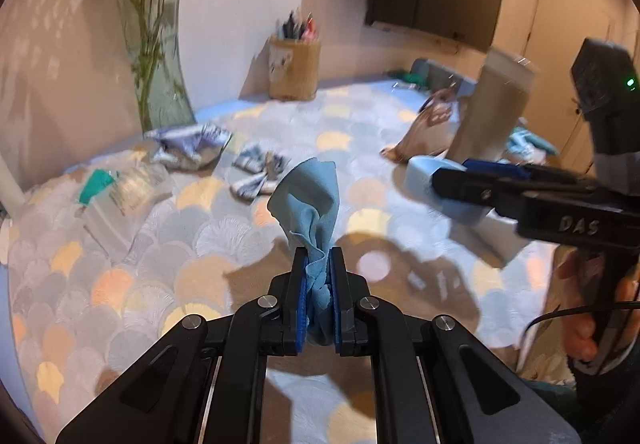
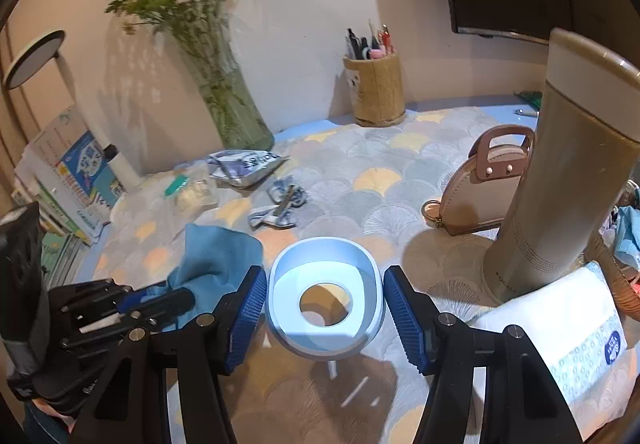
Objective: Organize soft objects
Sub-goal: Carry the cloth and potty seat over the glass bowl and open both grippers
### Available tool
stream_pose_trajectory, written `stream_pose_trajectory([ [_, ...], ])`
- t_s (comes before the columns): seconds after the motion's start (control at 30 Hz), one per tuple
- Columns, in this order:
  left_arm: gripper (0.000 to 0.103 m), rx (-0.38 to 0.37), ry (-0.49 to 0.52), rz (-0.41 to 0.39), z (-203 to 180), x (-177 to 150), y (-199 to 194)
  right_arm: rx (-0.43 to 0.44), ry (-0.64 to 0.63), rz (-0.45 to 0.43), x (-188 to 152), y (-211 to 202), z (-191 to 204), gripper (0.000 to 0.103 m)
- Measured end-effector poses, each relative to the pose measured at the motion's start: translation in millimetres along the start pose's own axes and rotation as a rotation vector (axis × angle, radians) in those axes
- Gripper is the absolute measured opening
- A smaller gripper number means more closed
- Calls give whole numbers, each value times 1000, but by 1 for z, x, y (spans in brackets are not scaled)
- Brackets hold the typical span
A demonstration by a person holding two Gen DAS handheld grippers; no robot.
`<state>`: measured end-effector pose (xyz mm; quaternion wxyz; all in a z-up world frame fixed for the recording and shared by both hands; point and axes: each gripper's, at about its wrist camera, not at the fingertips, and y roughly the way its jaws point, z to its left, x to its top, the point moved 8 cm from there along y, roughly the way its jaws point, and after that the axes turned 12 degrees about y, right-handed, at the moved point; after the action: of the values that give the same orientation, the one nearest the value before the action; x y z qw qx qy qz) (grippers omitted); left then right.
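- Blue, soft, crumpled cloth [image 1: 310,199] is standing up out of the left gripper [image 1: 319,296], whose blue ribbed pads are pinching together on its bunched lower end, above the scallop-patterned tablecloth [image 1: 132,284].
- Pale blue, smooth plastic ring-shaped holder [image 2: 324,296] is sitting between the fingers of the right gripper [image 2: 325,318], which are spreading wide at either side without touching it.
- Seen from the right wrist, the cloth is hanging at 9 o'clock of the holder, just beside it.
- Tall beige cylindrical flask [image 2: 560,179] is rising at 3 o'clock of the holder, with a white tissue pack [image 2: 560,336] leaning at its foot.
- Tan leather half-round handbag [image 2: 484,183] is standing at 2 o'clock.
- Crumpled patterned cloths [image 2: 280,203], a shiny wrinkled packet [image 2: 244,163], a green glass vase [image 2: 236,111] and a woven pen pot [image 2: 376,87] are lying farther off, toward 12 o'clock.
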<state>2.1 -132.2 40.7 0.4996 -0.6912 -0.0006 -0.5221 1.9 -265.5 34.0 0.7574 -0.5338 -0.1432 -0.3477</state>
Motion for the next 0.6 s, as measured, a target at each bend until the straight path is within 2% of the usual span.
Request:
stream_pose_trajectory([
  [0.13,7,-38,19,-47,-21,18,-15,25,-9,-40,1,-31,2,60],
  [0.3,7,-105,50,-128,-66,50,-34,29,0,-123,9,-80,-10,60],
  [0.4,7,-167,73,-166,-99,74,-40,13,30,-186,18,-118,-33,60],
  [0.5,7,-193,123,-190,-134,97,-42,0,70,-236,26,-147,-60,60],
  [0.6,7,-256,173,-211,-177,124,-37,-48,124,-295,37,-179,-101,60],
])
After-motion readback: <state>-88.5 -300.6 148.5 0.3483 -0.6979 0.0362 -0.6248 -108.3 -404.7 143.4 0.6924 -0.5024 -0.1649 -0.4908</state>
